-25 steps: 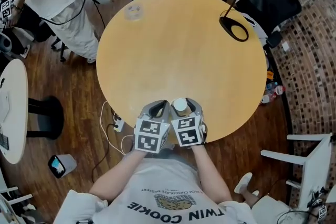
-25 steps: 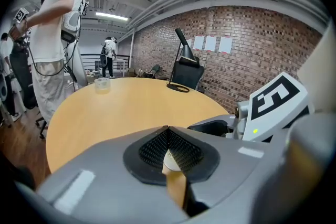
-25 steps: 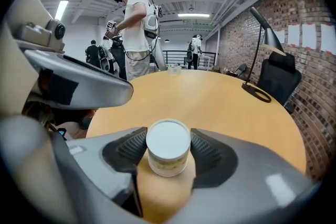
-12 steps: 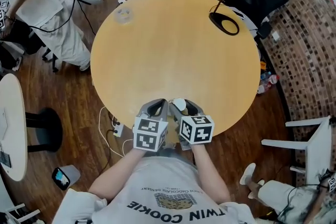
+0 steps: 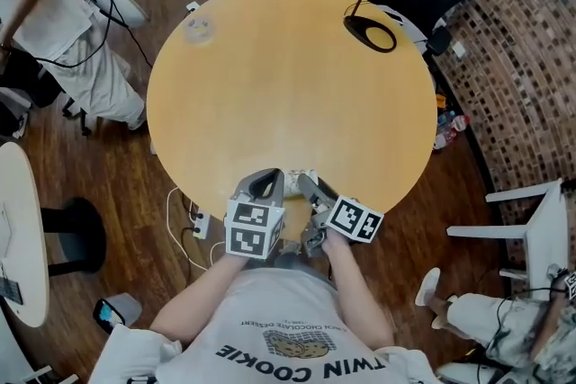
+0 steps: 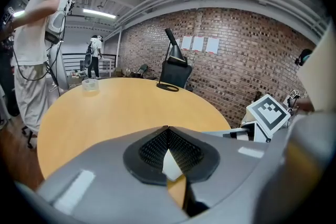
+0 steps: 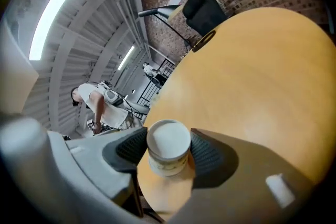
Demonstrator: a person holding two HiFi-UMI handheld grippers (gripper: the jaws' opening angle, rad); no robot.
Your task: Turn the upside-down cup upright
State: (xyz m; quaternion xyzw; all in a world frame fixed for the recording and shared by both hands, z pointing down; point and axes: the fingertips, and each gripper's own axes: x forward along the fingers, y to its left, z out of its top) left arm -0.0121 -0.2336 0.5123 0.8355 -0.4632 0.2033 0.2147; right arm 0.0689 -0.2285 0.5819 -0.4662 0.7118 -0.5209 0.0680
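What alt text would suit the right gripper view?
The right claw grips a small paper cup between its jaws, the cup's white round end toward the camera. Behind it a round wooden table fills the tilted picture.

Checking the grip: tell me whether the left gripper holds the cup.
No, the cup sits clamped between the fingers of the right gripper.

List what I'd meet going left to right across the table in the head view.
Clear container → left gripper → right gripper, which holds the cup → black ring.
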